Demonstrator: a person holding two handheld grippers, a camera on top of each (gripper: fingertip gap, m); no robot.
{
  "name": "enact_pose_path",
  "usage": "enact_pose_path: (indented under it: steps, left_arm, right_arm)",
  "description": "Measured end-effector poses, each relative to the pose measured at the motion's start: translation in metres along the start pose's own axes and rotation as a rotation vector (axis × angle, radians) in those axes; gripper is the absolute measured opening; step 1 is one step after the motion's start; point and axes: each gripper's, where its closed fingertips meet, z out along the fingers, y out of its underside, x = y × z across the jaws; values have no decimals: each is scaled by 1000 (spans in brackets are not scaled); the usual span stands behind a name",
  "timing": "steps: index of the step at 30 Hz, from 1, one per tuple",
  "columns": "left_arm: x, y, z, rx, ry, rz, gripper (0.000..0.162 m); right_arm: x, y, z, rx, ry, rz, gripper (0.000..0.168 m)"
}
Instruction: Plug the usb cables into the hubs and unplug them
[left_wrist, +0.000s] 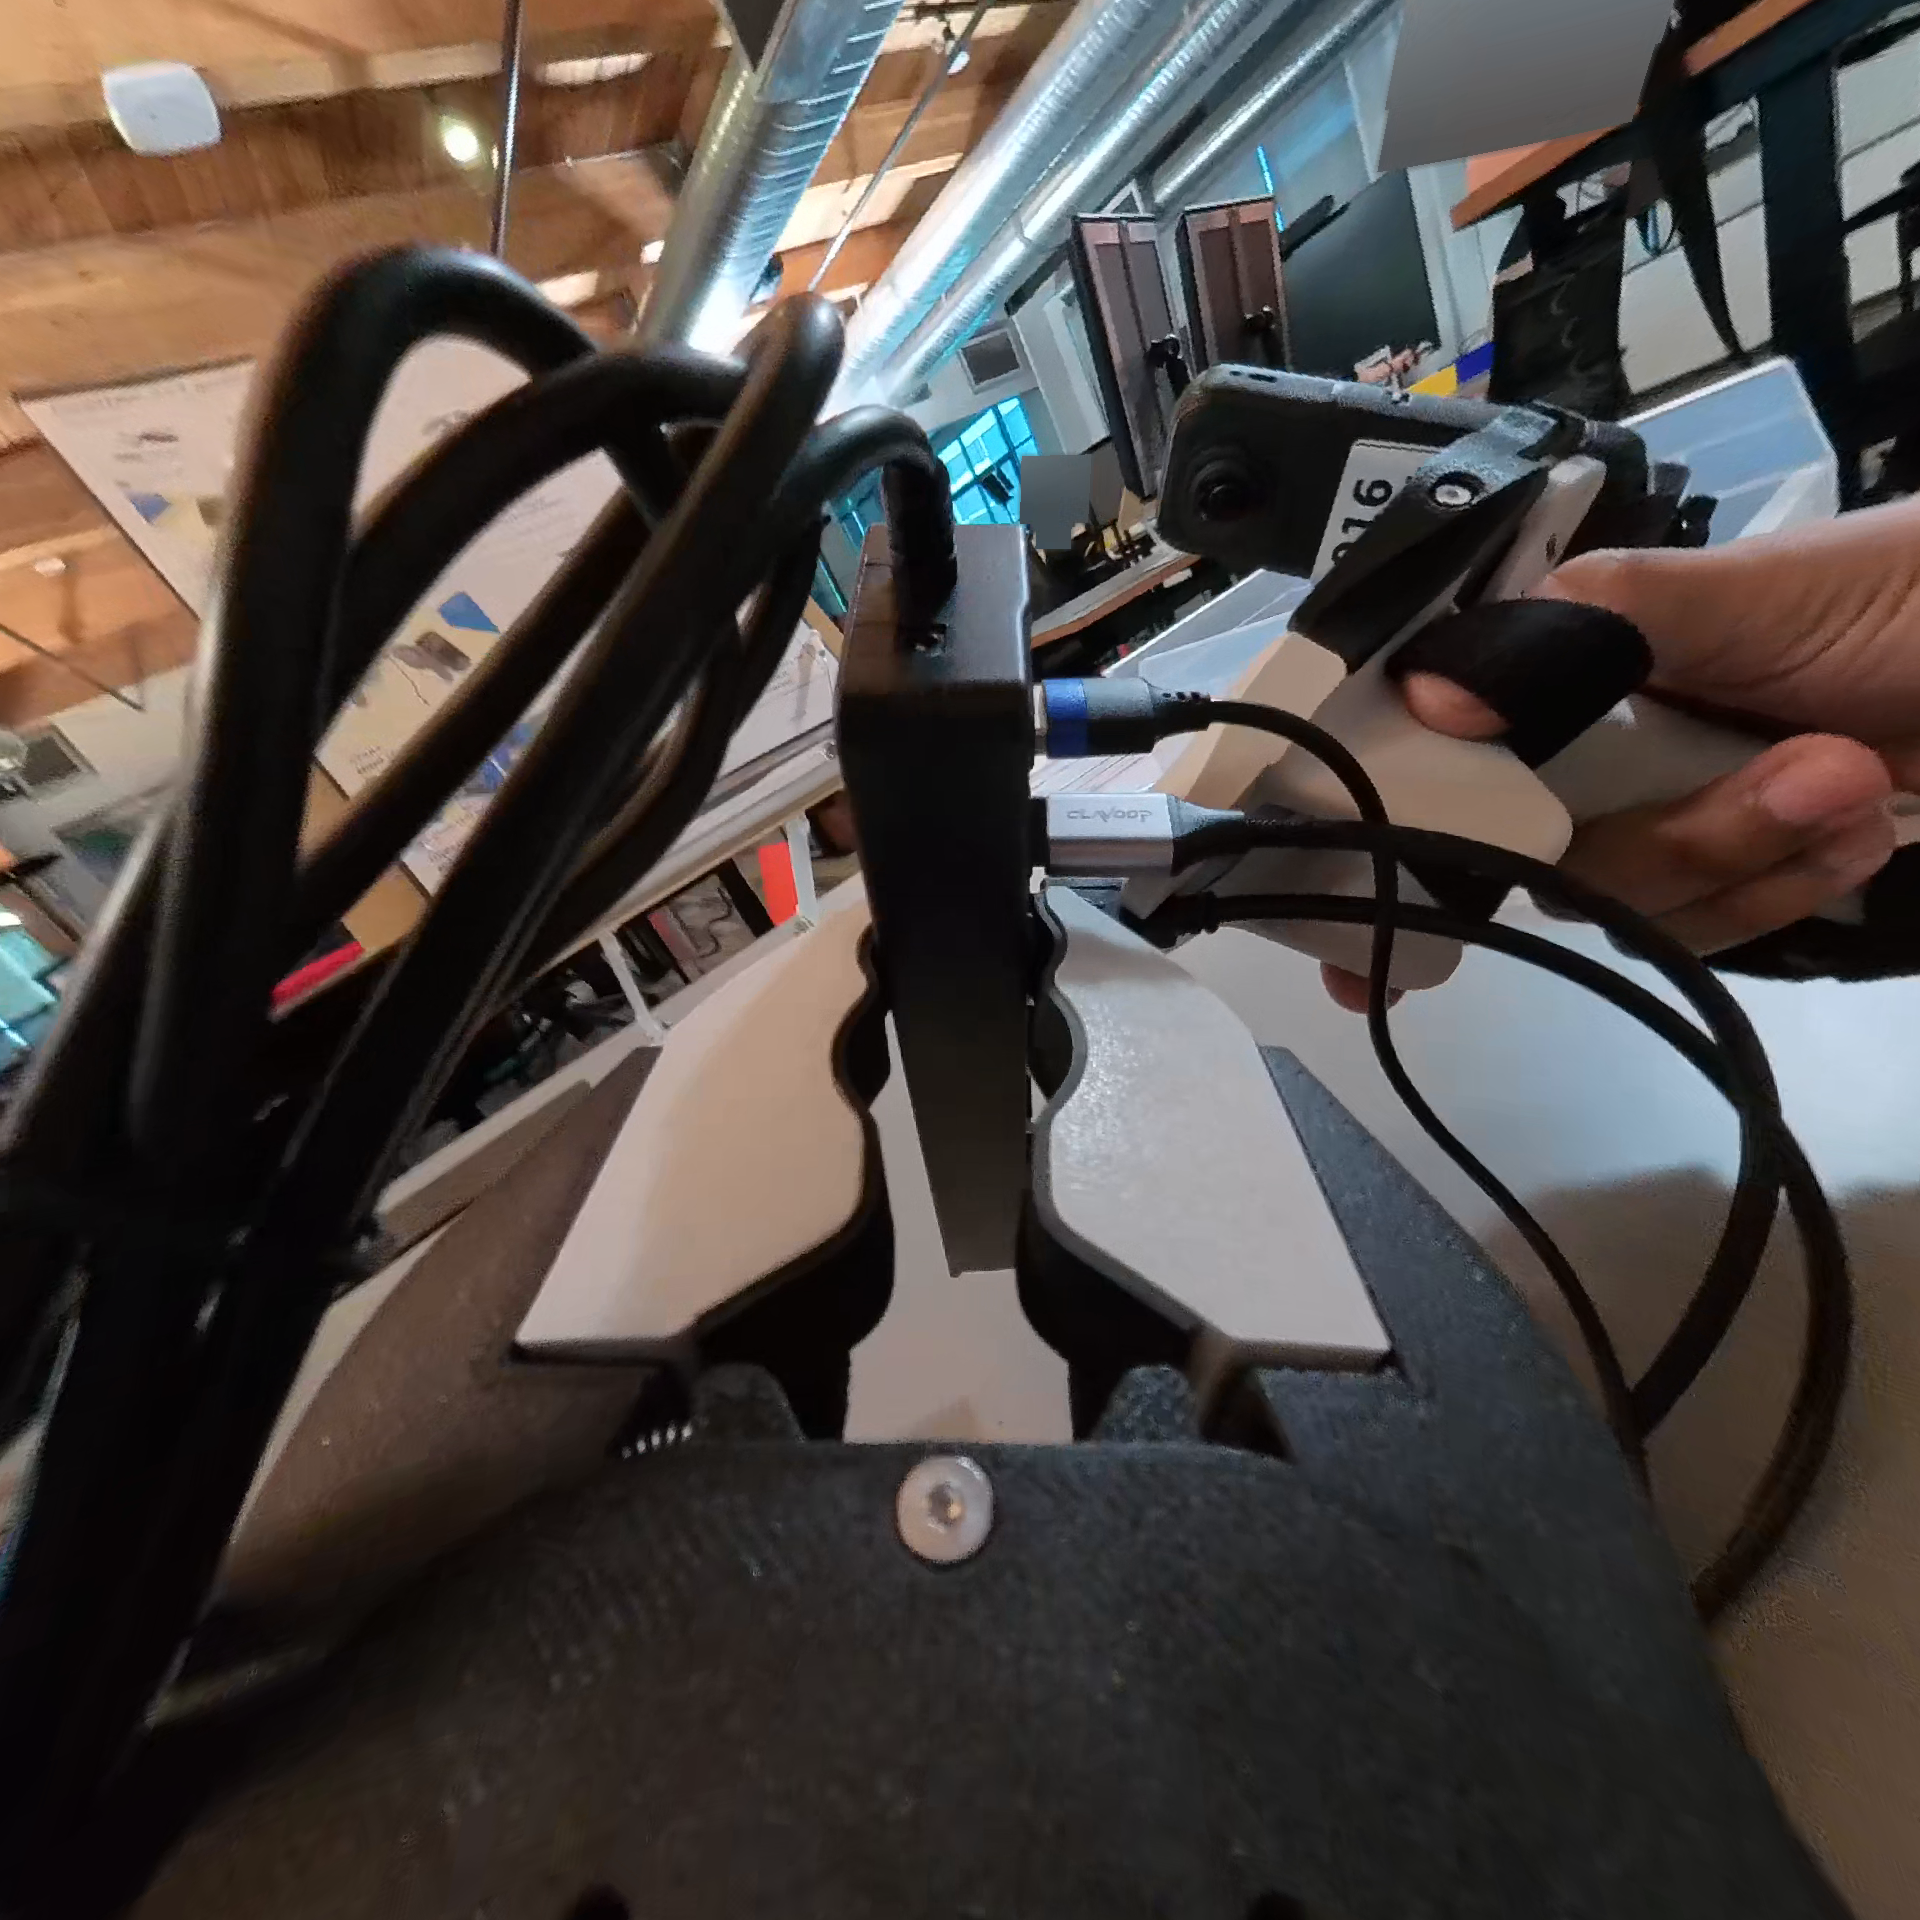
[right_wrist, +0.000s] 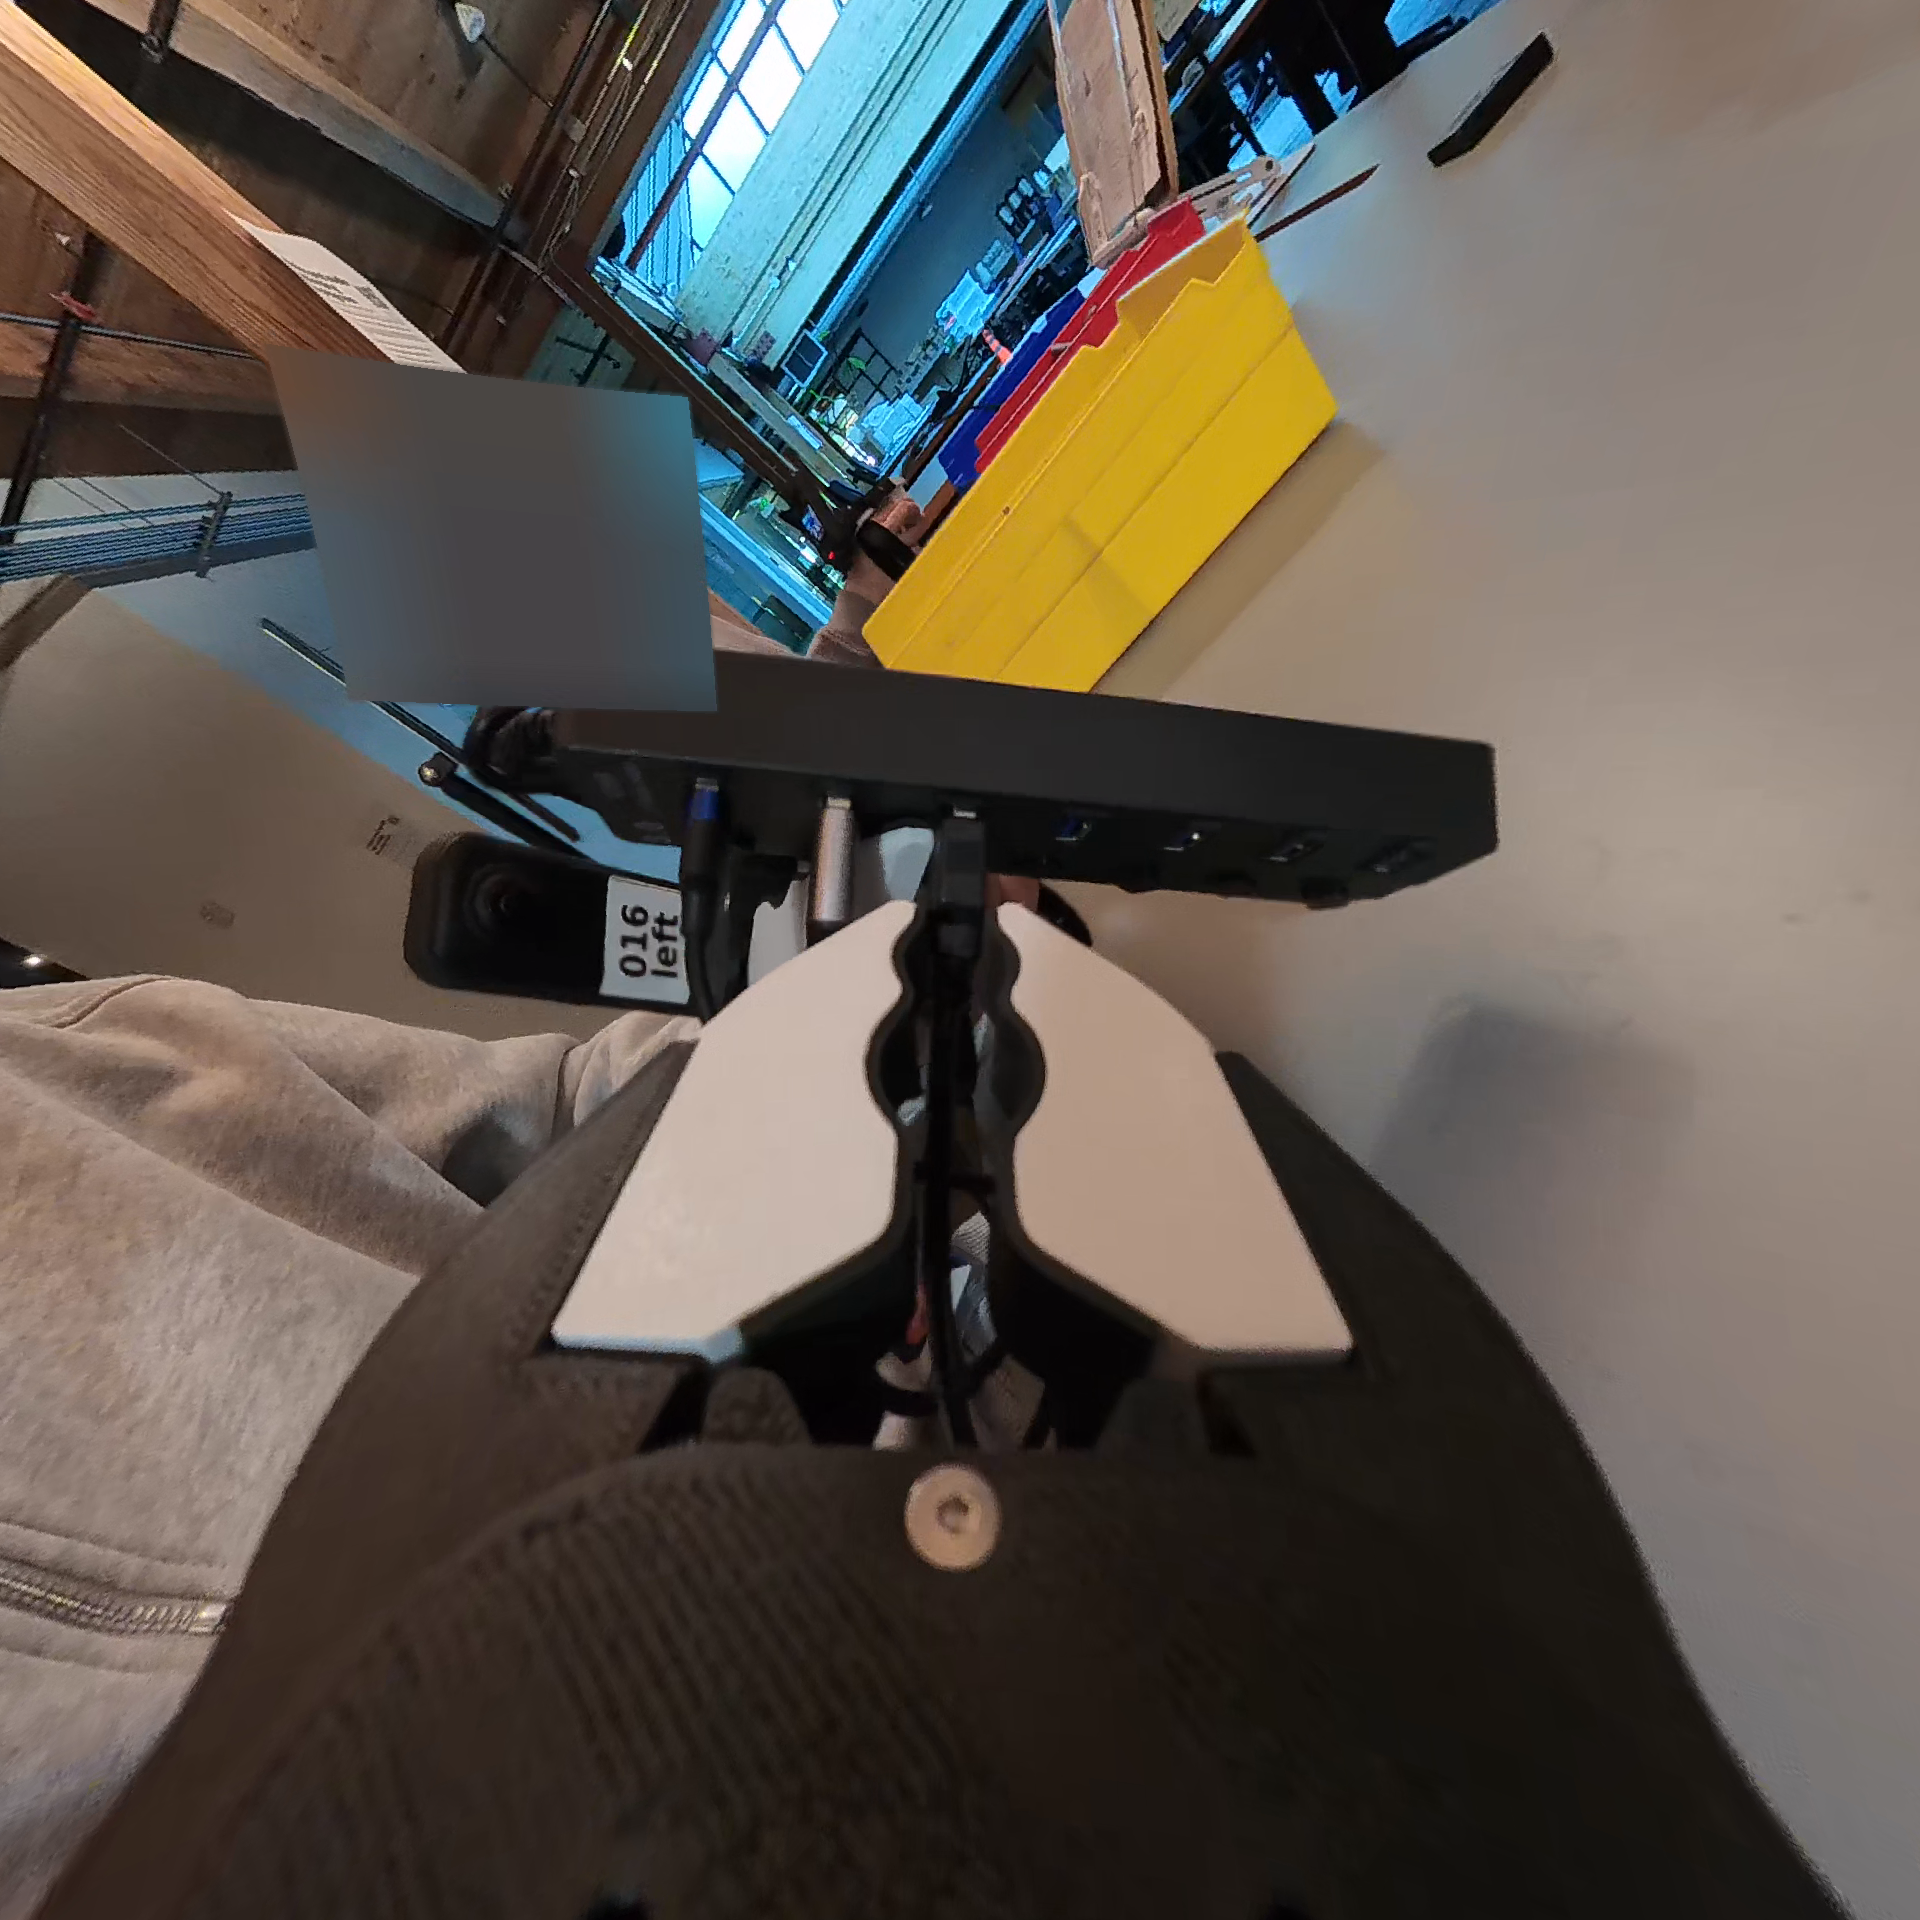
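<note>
1. Left wrist view: left claw (left_wrist: 951, 997) clamped on the black hub (left_wrist: 940, 831), held on edge above the white table (left_wrist: 1558, 1091). Worth keeping that grip firm so the hub cannot twist under a push or pull.
2. Blue-collared plug (left_wrist: 1101, 712) and silver plug (left_wrist: 1117, 831) seated in the hub's side; loose black cables (left_wrist: 468, 623) looped to the left, best kept out of the port row.
3. Right wrist view: right claw (right_wrist: 956, 961) closed on a black usb plug (right_wrist: 961, 852), tip at a port on the hub's edge (right_wrist: 1143, 774); seated or not, cannot tell.
4. Best moved straight along the port axis, no sideways rocking.
5. Free ports (right_wrist: 1236, 842) further right for later plugs.
</note>
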Motion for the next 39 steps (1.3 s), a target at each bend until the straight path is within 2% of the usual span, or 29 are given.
enact_pose_path:
  steps: [6,13,16,18,20,22,23,24,26,28,33,39]
  left_arm:
    - [-2,4,2,-29,-5,-113,25]
    - [-5,7,5,-60,-6,-220,25]
    - [-6,8,5,-77,-6,-305,25]
    - [-6,4,5,-75,-11,-258,25]
    - [-7,1,5,-70,-12,-231,25]
    - [-4,9,5,-98,-4,-210,25]
    - [-12,13,4,-103,-48,-224,26]
    - [-42,20,-2,-105,-188,-275,25]
    - [-106,36,-26,-117,-336,-406,25]
    - [-132,29,-45,-52,-383,-475,24]
    - [-127,39,-44,-70,-371,-456,24]
    - [-109,42,-34,-74,-287,-450,24]
  right_arm:
    - [1,-2,0,22,-27,60,11]
    - [1,-4,-1,16,28,15,10]
    - [1,-5,-2,7,95,-73,10]
    - [-2,-6,-3,3,103,-103,10]
    - [-4,-8,-4,19,39,-9,10]
    - [2,-4,-4,10,71,-26,10]
    - [4,-3,-4,-22,118,-95,10]
    - [4,-4,-9,-38,154,-153,9]
    - [2,-15,-25,6,148,-146,9]
    - [8,-26,-39,83,118,-110,9]
    - [13,-52,-59,211,61,-77,9]
    - [-49,-111,-105,414,-99,-113,8]
